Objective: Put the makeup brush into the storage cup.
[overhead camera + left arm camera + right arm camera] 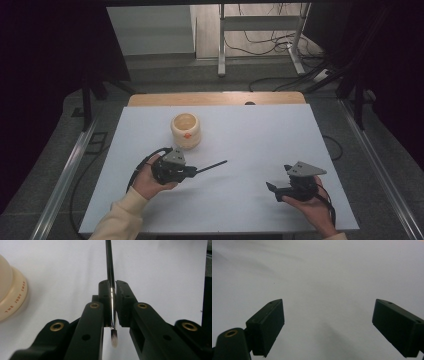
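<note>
one thin brush is clamped between the closed jaws of the left gripper, so the step in hand is judged to be the carrying of it, with the placing not yet done. the dark handle is seen running out past the jaw tips toward the middle of the tabletop, while the pale bristle tip sits back between the jaw arms, near the gripper body. the brush is held roughly level above the white surface. a cream cup stands just beyond the left hand, toward the far edge and apart from the brush. if the cup is the goal, the brush would have to be swung toward it and tipped upright before release. the right gripper is held near the front right corner, its jaws wide apart with nothing between them.
</note>
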